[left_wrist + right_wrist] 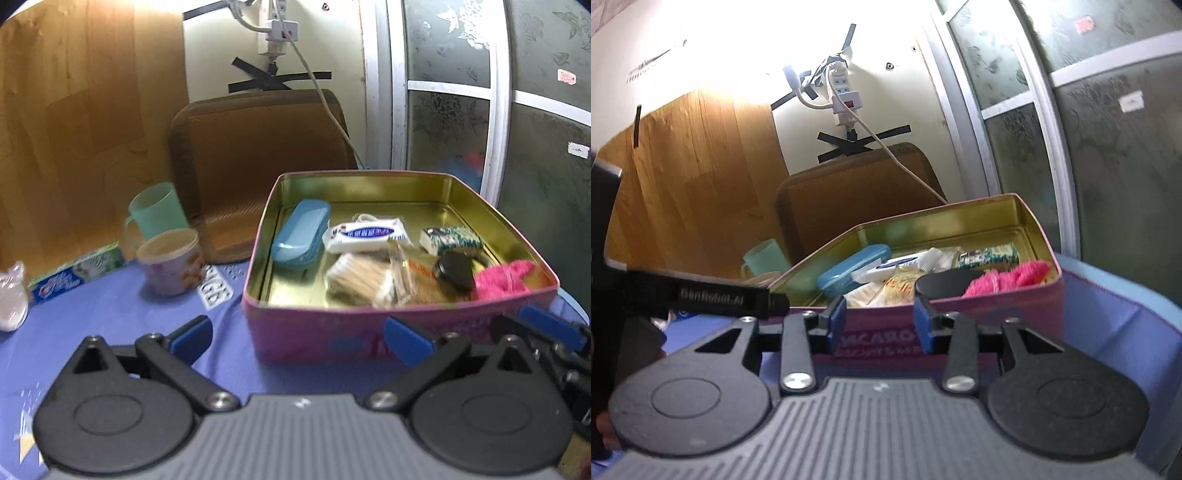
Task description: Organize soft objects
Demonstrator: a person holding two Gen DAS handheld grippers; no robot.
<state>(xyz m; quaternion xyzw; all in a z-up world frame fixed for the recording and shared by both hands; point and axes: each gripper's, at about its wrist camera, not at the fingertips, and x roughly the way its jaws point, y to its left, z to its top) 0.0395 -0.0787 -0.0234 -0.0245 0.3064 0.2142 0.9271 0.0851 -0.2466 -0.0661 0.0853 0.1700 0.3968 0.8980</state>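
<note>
Pink tin (317, 332) on bench — pink cloth (504, 278) in its near right corner. Left claw (299, 339) wide, empty, just before tin. Right claw (879, 325) half-open, empty — before tin's front wall.

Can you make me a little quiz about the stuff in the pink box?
1. True or false: the blue case lies inside the pink tin.
2. Which lies outside the tin? A) cotton swabs B) green mug C) pink cloth
3. Fill in: the left gripper has its fingers ___ with nothing between them.

Key: 1 true; 2 B; 3 open.
</note>
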